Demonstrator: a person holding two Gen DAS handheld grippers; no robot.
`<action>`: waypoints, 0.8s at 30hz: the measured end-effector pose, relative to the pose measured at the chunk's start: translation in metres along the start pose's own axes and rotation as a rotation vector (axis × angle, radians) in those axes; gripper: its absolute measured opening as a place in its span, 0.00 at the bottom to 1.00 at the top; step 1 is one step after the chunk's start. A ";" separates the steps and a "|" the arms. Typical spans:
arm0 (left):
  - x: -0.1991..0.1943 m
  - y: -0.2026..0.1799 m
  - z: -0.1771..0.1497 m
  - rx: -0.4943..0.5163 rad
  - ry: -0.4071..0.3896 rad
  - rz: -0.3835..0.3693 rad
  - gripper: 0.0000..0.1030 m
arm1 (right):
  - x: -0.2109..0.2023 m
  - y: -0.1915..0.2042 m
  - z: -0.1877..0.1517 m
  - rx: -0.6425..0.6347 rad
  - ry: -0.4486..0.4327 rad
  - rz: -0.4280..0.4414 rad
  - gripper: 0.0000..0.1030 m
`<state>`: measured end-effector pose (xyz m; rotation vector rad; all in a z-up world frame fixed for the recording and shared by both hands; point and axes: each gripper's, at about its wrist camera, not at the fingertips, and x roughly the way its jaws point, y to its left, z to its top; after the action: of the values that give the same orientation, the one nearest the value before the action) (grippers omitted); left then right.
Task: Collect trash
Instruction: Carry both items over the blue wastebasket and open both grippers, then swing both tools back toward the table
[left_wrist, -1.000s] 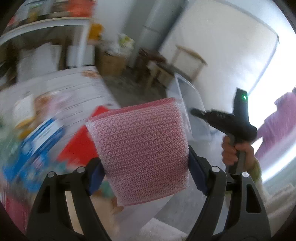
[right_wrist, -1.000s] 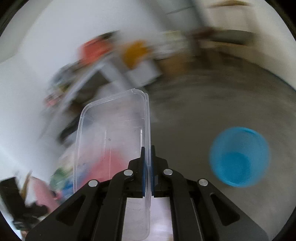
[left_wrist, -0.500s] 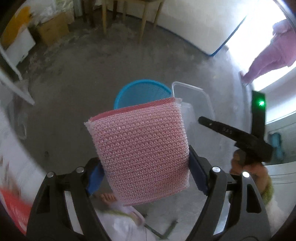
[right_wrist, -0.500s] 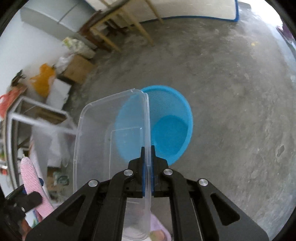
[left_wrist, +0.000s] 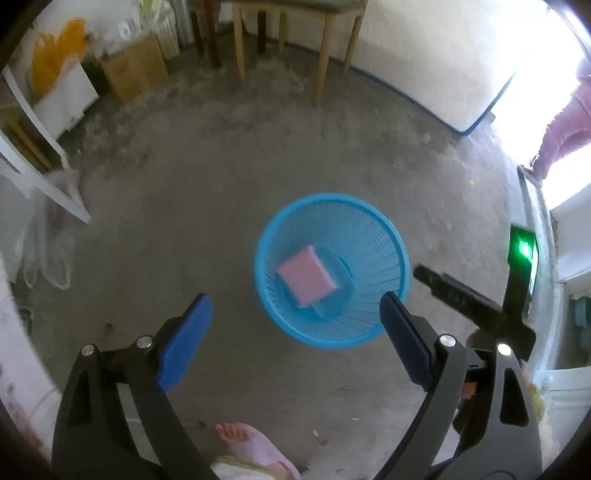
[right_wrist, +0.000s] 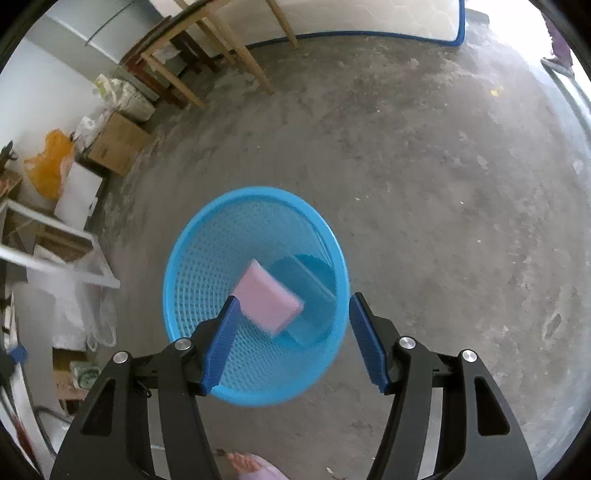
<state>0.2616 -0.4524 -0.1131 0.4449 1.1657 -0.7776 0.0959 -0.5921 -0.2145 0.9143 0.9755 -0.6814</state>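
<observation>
A round blue mesh basket (left_wrist: 332, 195) (right_wrist: 207, 266) stands on the concrete floor below both grippers. A pink sponge (left_wrist: 306, 277) (right_wrist: 267, 299), blurred, lies tilted inside it. Beside it in the basket is a clear plastic container (left_wrist: 341, 280) (right_wrist: 310, 288). My left gripper (left_wrist: 293, 306) hangs above the basket's near edge; its jaws are opening wide, with nothing between the pads. My right gripper (right_wrist: 294, 304) points down over the basket, its jaws opening too and holding nothing. In the left wrist view the right gripper (left_wrist: 461, 295) shows at the right.
Wooden table legs (left_wrist: 321, 55) (right_wrist: 236, 55), a cardboard box (left_wrist: 133, 66) (right_wrist: 116, 144) and an orange bag (left_wrist: 51, 59) line the far wall. A white frame (left_wrist: 44, 184) stands at left. A foot in a slipper (left_wrist: 255, 446) is near the bottom edge.
Both grippers swung down over the basket and opened. The left let go of the pink sponge, the right let go of the clear container; both now lie in the basket.
</observation>
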 end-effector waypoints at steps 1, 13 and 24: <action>-0.006 0.002 -0.001 0.006 -0.015 0.012 0.85 | -0.004 -0.001 -0.003 -0.005 -0.002 0.004 0.58; -0.138 0.017 -0.084 -0.051 -0.197 -0.107 0.85 | -0.091 0.024 -0.096 -0.298 -0.116 -0.124 0.80; -0.229 0.045 -0.216 -0.276 -0.421 -0.139 0.92 | -0.176 0.102 -0.156 -0.686 -0.307 -0.153 0.94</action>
<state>0.1138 -0.2051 0.0213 -0.0323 0.8946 -0.7707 0.0453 -0.3920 -0.0621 0.1282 0.9151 -0.5365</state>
